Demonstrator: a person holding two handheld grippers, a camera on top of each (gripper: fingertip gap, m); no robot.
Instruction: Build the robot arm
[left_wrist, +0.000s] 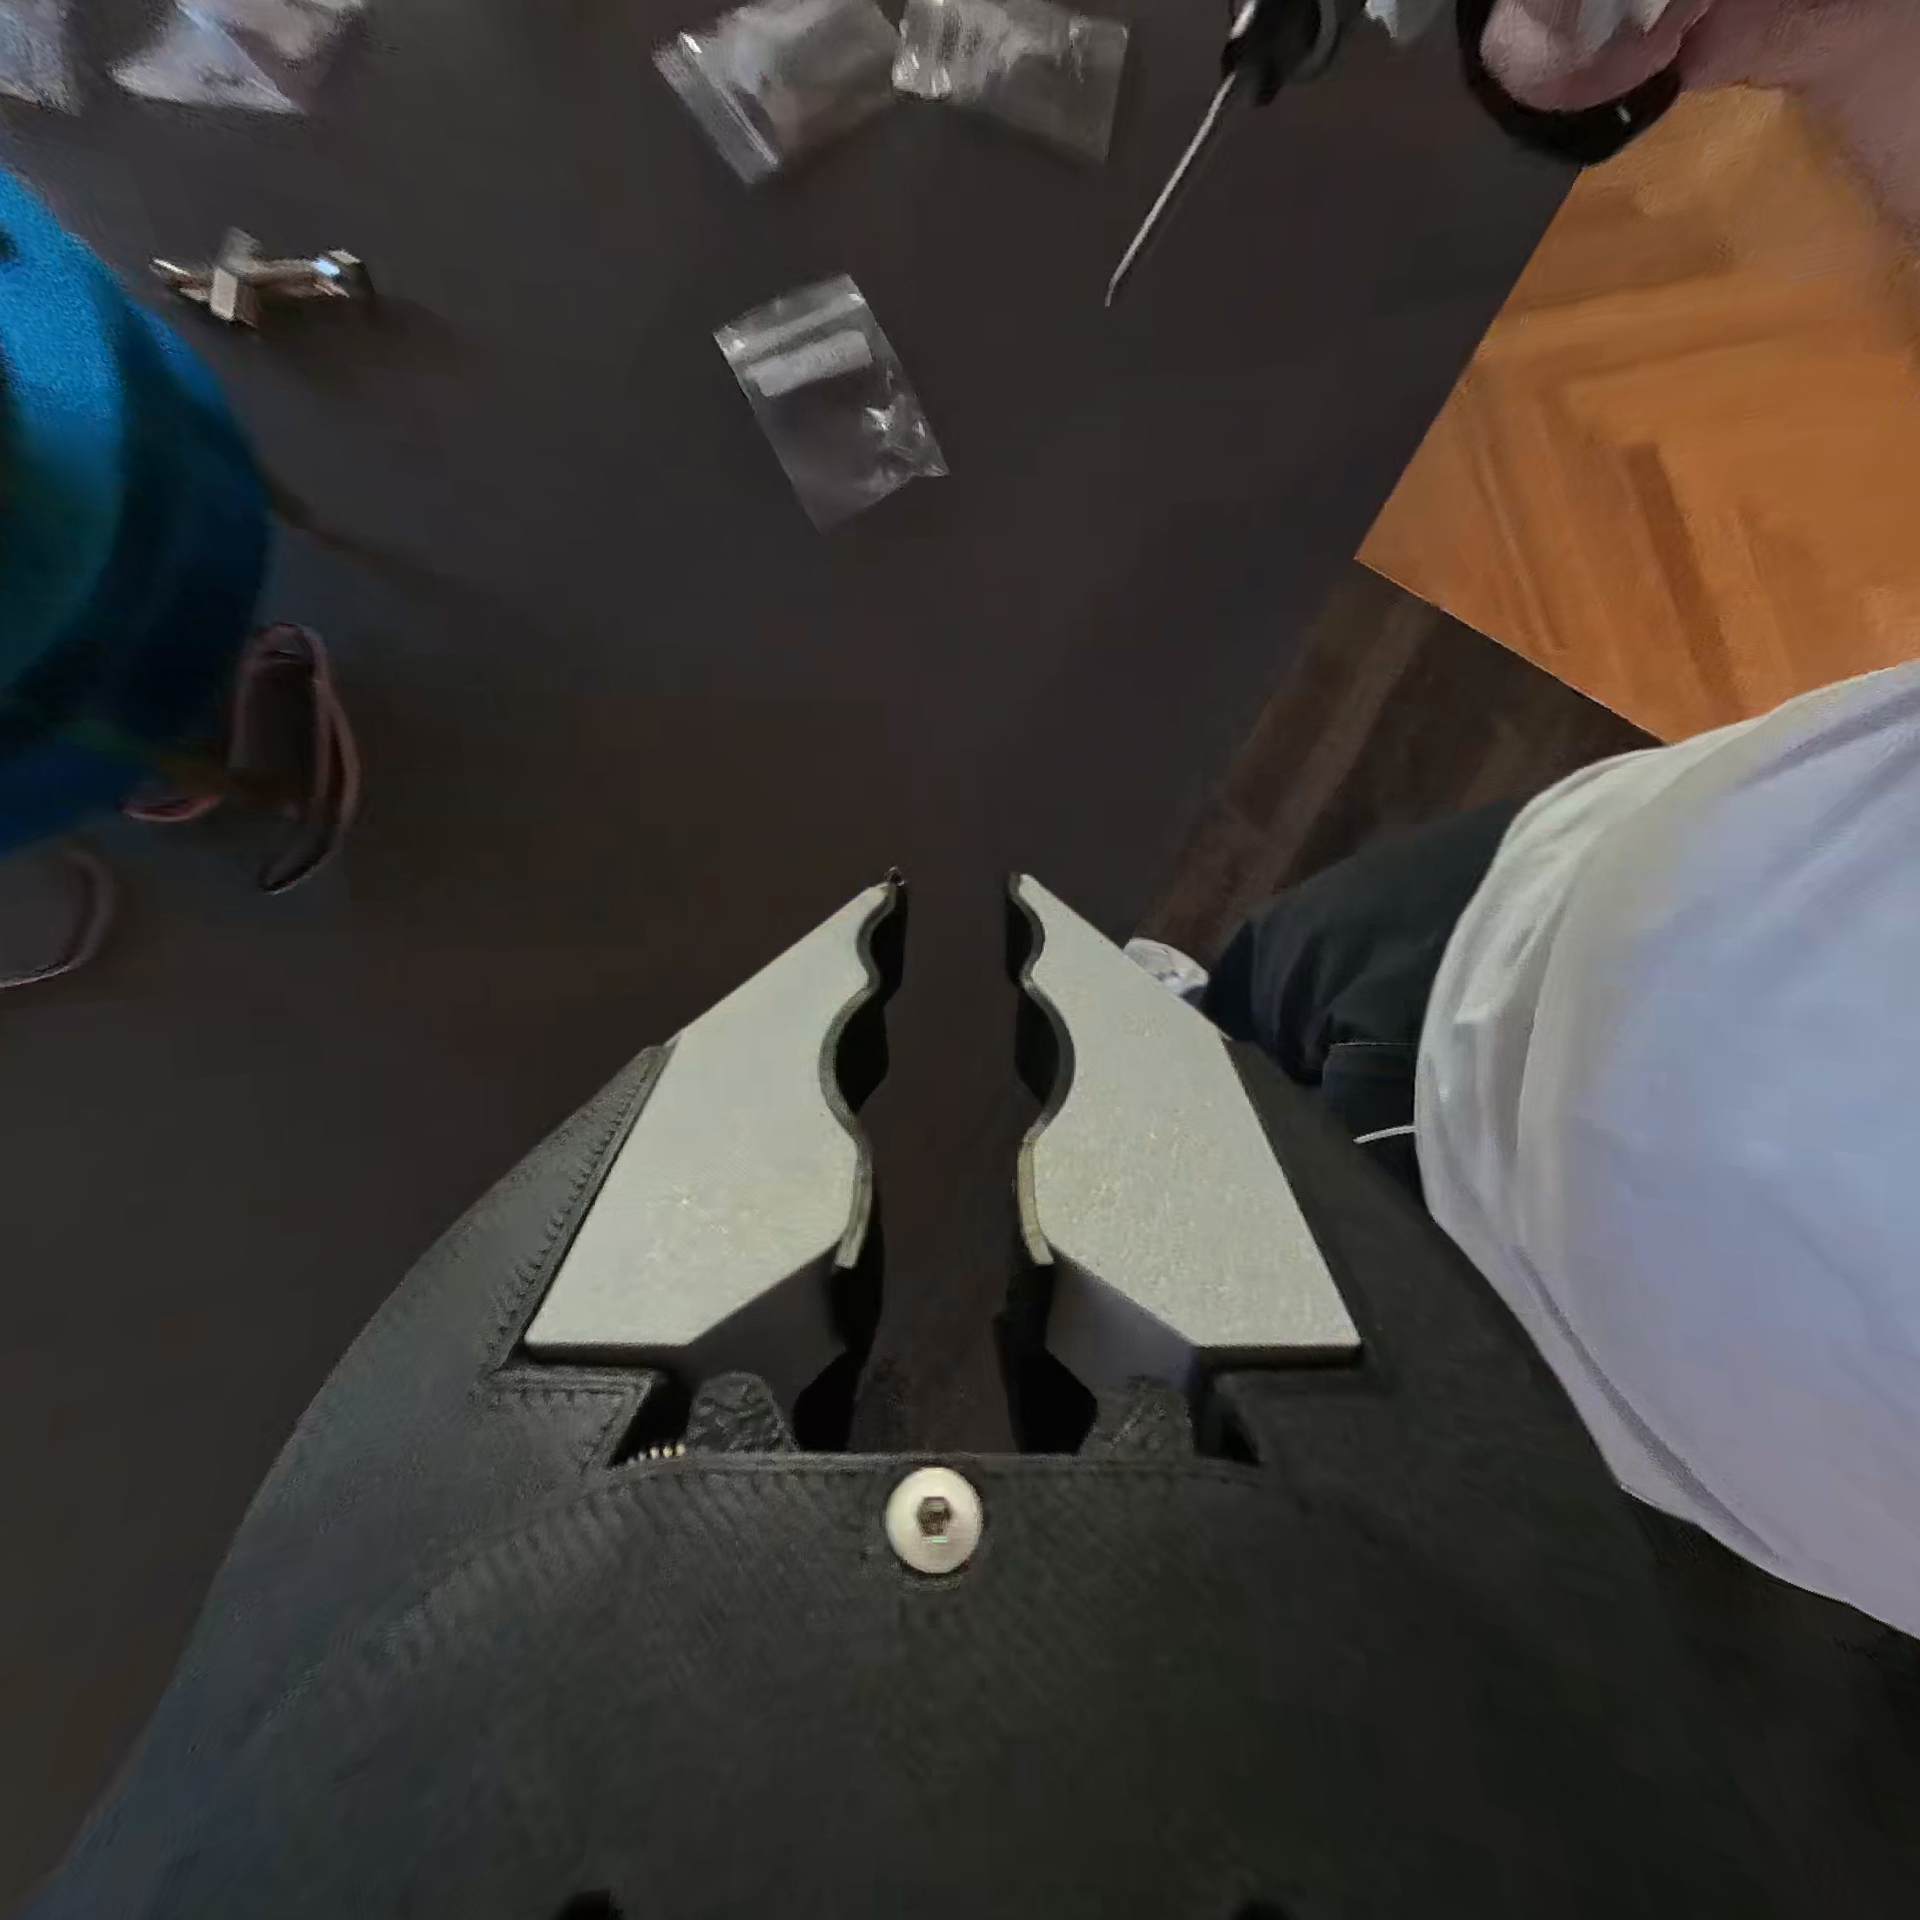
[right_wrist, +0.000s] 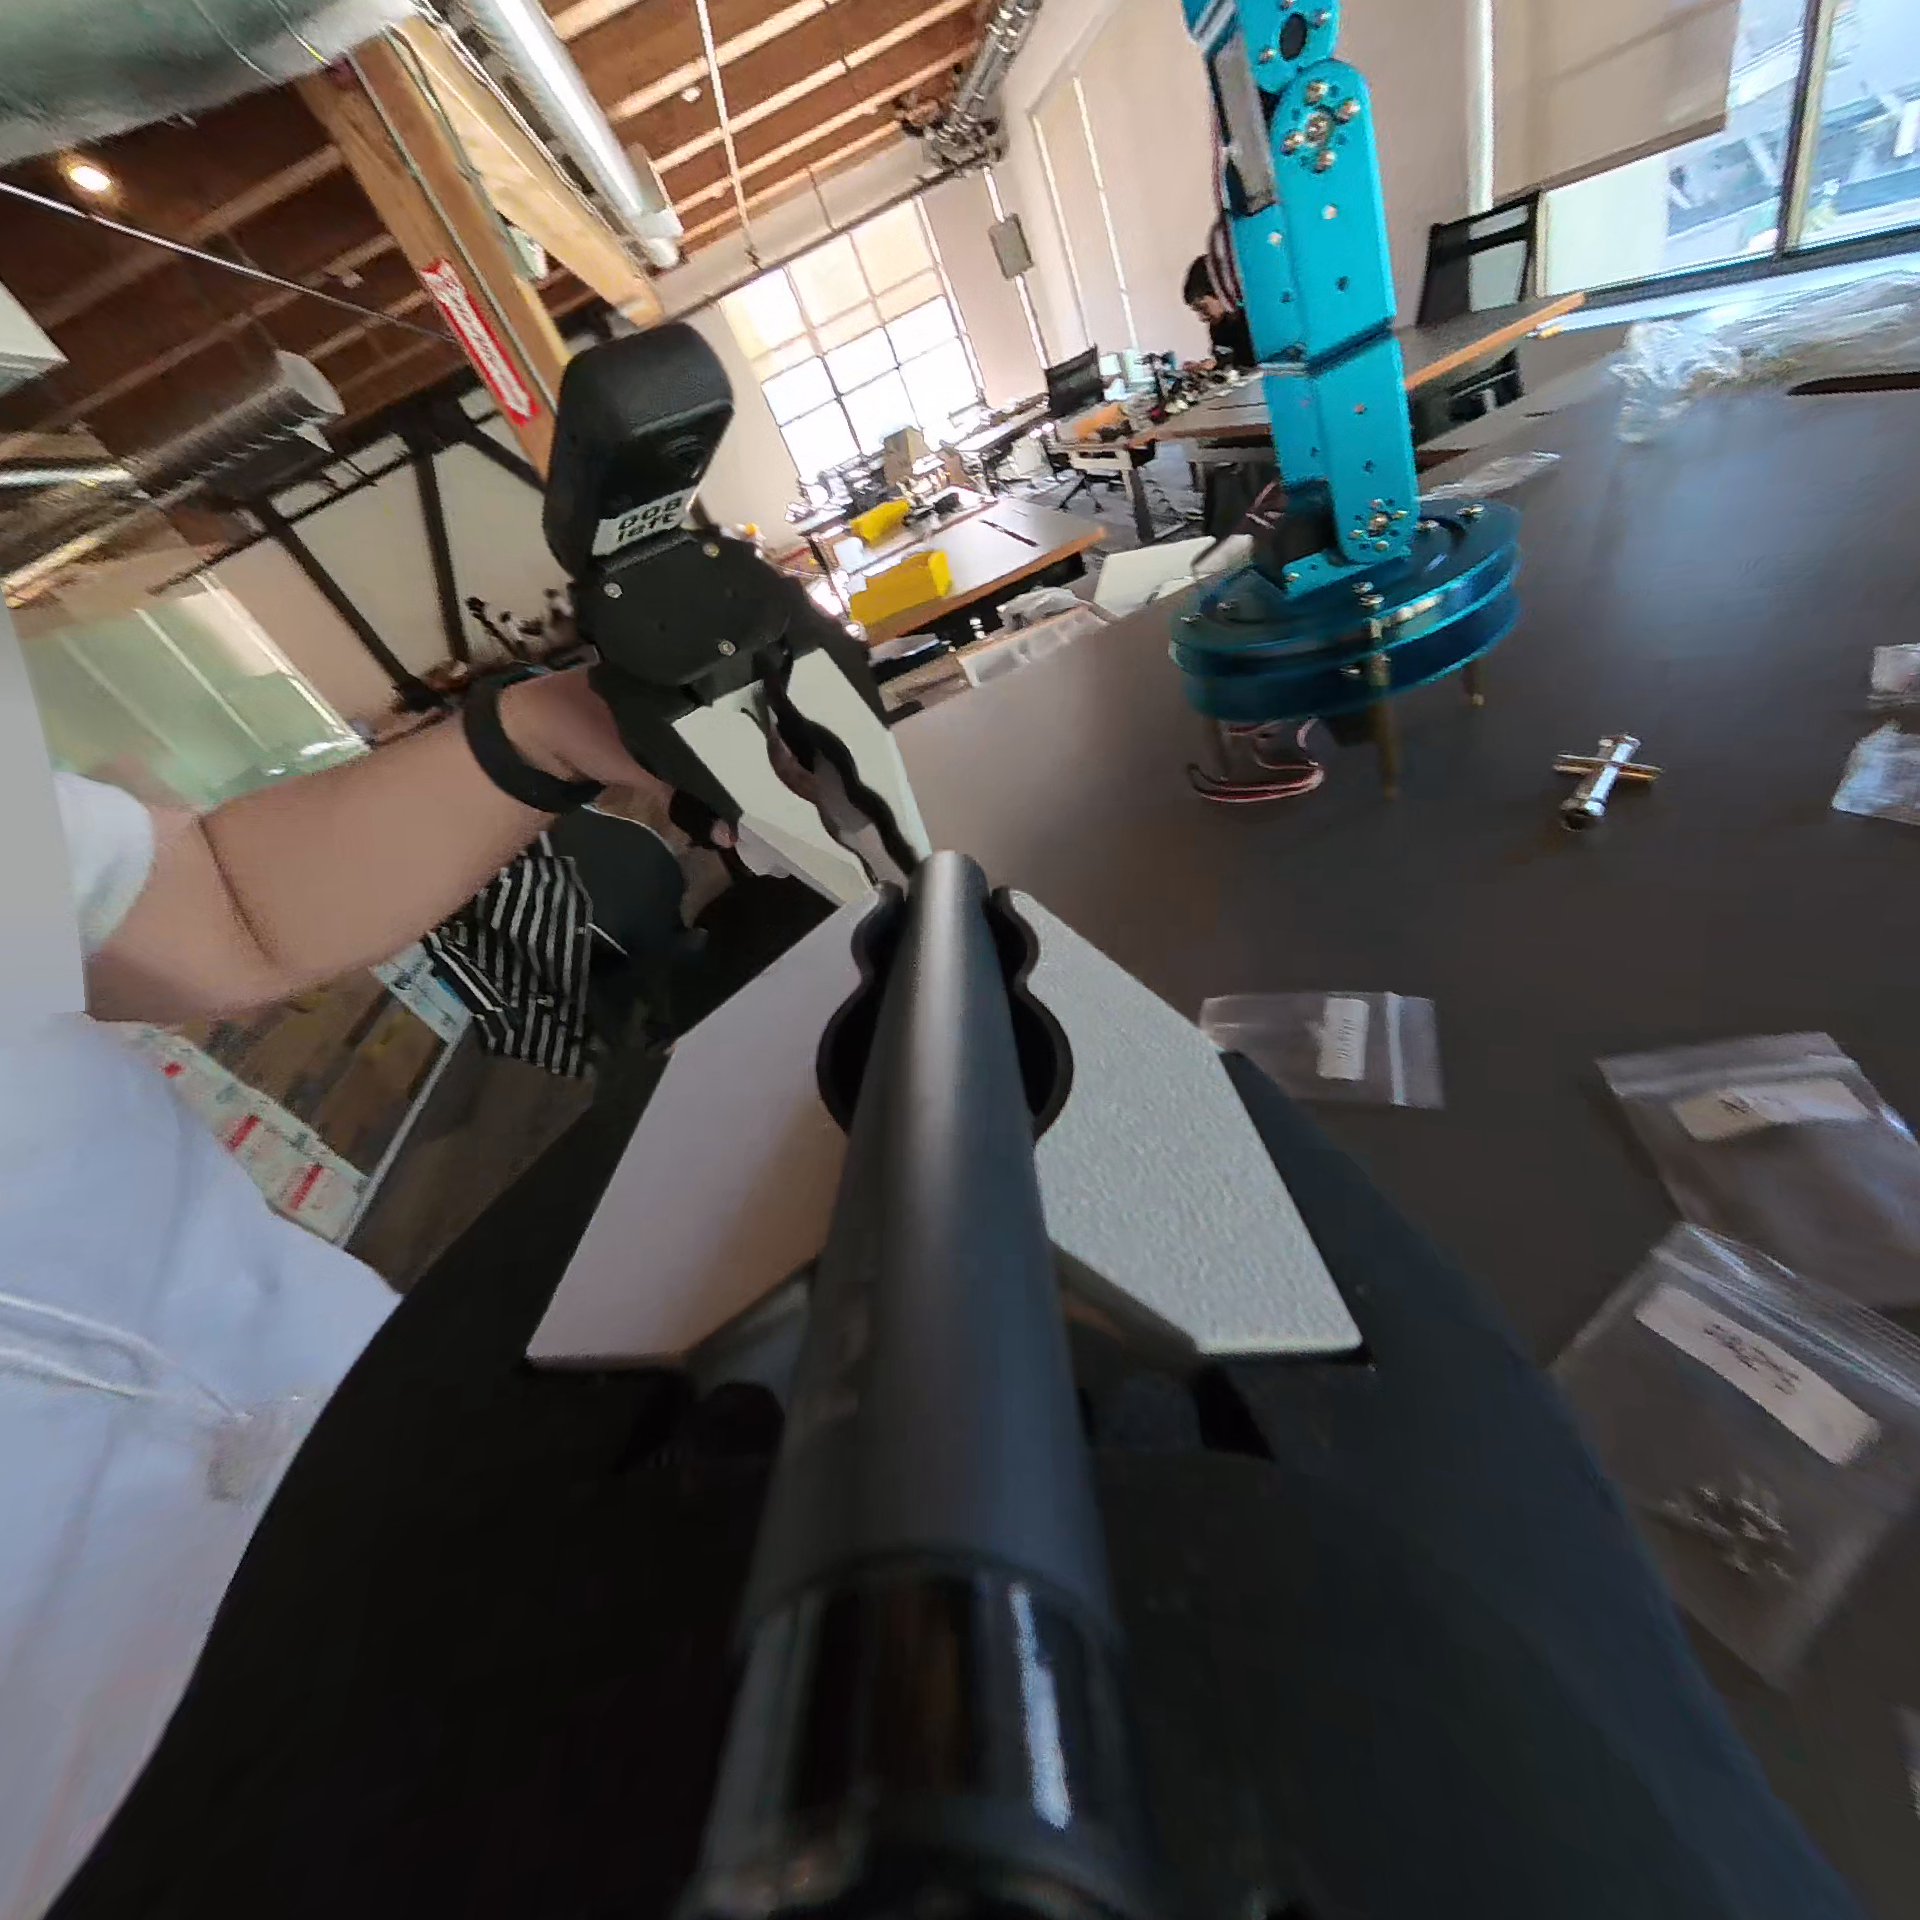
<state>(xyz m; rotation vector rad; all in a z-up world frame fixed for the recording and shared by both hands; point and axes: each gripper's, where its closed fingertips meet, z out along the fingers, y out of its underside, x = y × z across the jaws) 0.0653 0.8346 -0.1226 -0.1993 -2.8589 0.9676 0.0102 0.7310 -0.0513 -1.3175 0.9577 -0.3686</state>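
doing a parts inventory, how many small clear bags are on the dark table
5: one bag mid-table, two top centre, two blurred top left; more may lie out of frame.

— How is the left wrist view set?

— The dark matte counter (left_wrist: 623, 644) is looked down on steeply from high above, past its edge to the wood floor.

— And the right wrist view?

— It is aimed low and nearly level across the counter (right_wrist: 1455, 914) into the room. The clear plastic bags (left_wrist: 831, 400) (right_wrist: 1325, 1044) and the silver cross-shaped metal tool (left_wrist: 260, 278) (right_wrist: 1605, 771) are shared.
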